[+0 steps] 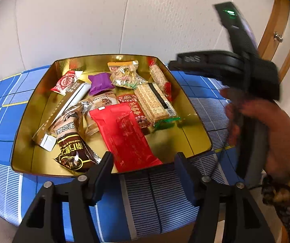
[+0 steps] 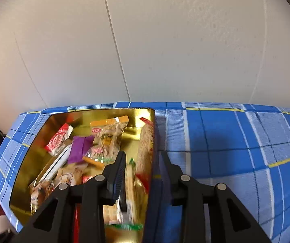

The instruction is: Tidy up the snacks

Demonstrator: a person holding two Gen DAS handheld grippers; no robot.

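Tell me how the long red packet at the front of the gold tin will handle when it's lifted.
The long red packet looks like thin glossy film, so it would probably be slippery between pads. It lies flat and long, so gripped at one end it may well droop. It overlaps the tin's front rim, which may ease getting a finger under it.

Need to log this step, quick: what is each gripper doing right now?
Left gripper: open, holding nothing.
Right gripper: open, holding nothing, over the tin wall.

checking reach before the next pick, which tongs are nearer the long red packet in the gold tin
Left. The left tongs stand open at the tin's near rim, right over the long red packet's near end. The right tongs straddle the tin's right wall, farther from it.
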